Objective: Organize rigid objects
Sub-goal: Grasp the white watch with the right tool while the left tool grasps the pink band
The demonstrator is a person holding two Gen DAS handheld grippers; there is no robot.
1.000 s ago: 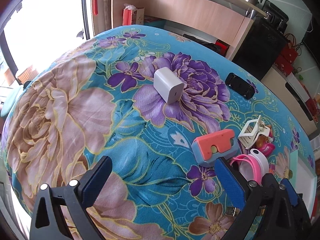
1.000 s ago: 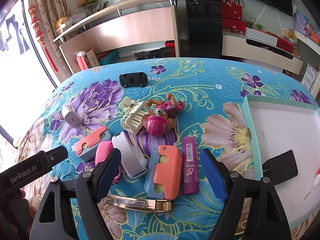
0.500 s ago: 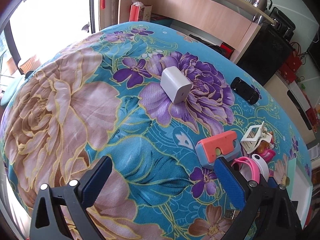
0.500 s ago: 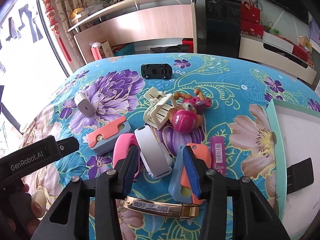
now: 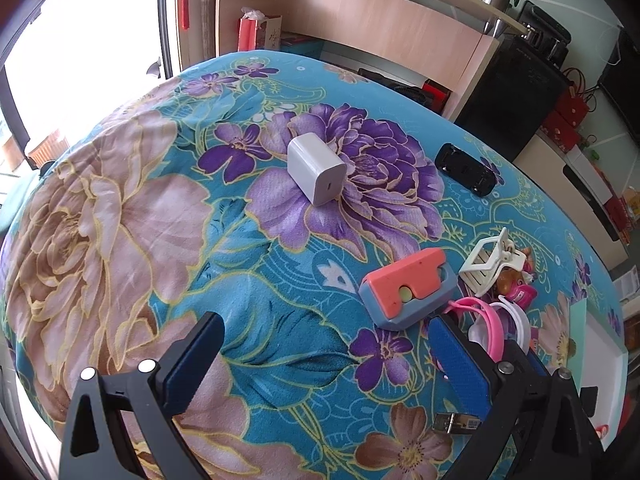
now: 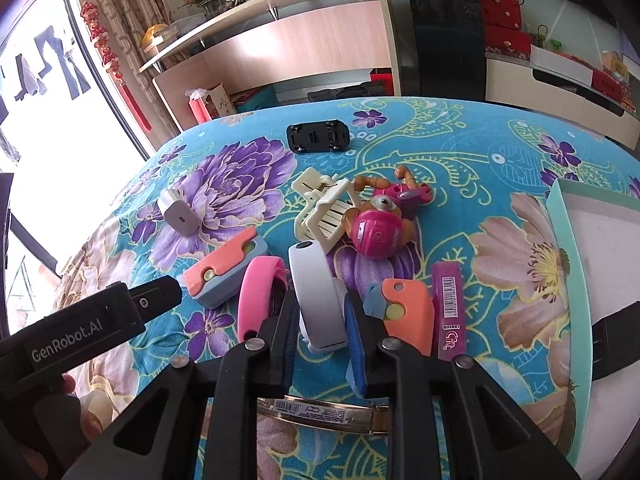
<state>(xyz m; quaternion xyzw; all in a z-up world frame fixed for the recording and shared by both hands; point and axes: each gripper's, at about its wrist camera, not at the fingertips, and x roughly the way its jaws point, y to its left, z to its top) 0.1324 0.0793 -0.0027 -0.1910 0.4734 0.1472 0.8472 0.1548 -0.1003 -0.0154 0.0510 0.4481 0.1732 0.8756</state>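
On the floral cloth [image 6: 460,152], right gripper [image 6: 322,312] jaws closing in, clenching the white band [image 6: 316,280]; left gripper [image 5: 328,354] hanging spread wide, gripping nothing.

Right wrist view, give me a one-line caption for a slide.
Right gripper, its jaws just closing on a white wristband, amid toys on a floral tablecloth.
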